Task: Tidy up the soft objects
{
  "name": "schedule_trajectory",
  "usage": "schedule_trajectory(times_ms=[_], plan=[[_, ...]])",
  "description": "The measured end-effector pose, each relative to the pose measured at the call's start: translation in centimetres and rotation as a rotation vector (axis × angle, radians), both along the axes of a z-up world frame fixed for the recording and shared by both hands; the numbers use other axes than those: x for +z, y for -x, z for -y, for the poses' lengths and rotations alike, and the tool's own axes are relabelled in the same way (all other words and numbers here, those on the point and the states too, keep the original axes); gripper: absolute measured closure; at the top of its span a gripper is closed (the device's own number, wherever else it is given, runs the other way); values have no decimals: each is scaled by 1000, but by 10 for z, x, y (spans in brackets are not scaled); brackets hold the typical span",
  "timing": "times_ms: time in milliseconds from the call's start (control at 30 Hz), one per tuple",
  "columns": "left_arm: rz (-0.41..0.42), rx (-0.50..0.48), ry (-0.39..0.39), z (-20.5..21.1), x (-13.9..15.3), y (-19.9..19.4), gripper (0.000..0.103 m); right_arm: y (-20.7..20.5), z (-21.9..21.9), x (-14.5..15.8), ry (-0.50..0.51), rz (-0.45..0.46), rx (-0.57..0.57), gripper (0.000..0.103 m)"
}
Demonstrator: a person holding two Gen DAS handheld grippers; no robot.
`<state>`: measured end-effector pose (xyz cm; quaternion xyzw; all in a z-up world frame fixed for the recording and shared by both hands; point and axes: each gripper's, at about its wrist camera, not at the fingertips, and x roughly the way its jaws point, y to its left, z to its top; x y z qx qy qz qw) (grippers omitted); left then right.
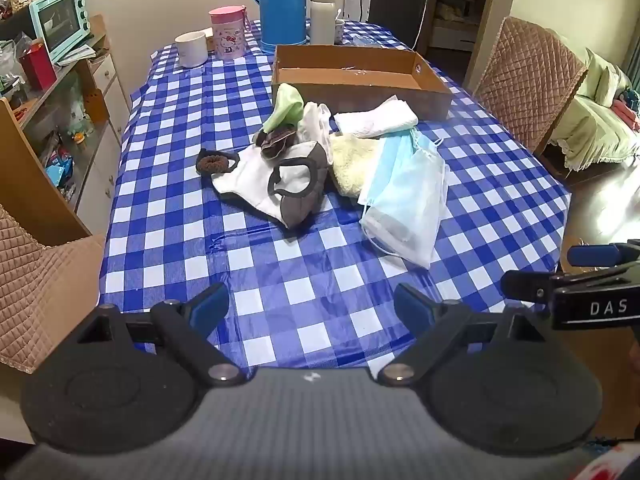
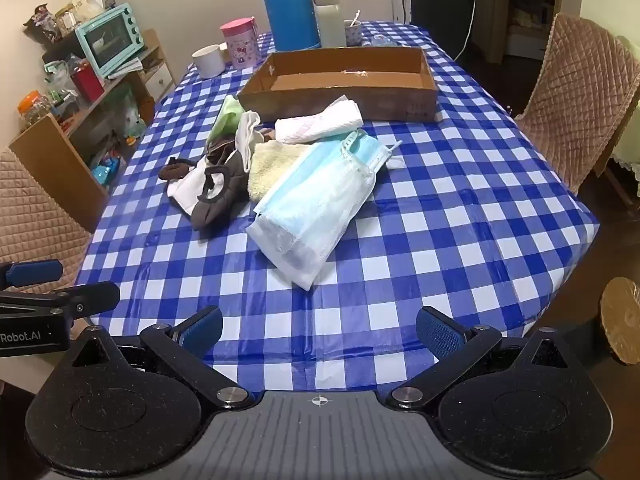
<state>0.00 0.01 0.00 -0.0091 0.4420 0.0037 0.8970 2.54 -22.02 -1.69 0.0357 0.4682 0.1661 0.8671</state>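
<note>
Both grippers, left (image 1: 312, 304) and right (image 2: 319, 326), are hovering with jaws wide apart, gripping nothing. Soft things (image 1: 320, 160) are lying before the box (image 1: 360, 80); only the right view is showing a round stool (image 2: 622, 320).

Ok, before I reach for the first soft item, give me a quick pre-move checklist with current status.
1. Left gripper open, nothing between its fingers: ok.
2. Right gripper open, nothing held: ok.
3. Cardboard box open-topped, free of soft items, only small scraps inside: ok.
4. Pile reachable, packet of face masks nearest, on top and unobstructed: ok.
5. Soft items separate enough to lift singly: not ok, white towel, cream cloth and grey mask overlap.
6. Items hidden beneath the pile: cannot tell.
</note>
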Motion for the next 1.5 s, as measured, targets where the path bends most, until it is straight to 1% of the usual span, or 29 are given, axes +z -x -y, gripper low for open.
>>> schedule_trajectory(times_ms=[567,700,1500], plan=[[-7,1,-3,0,0,0,14,-2,3,0,-1,-6,4,0],[-7,0,-2,0,0,0,14,-5,-3,-1,1,-3,7,0],[-7,-1,1,0,0,0,14,-7,-6,-1,8,-1,17,0]])
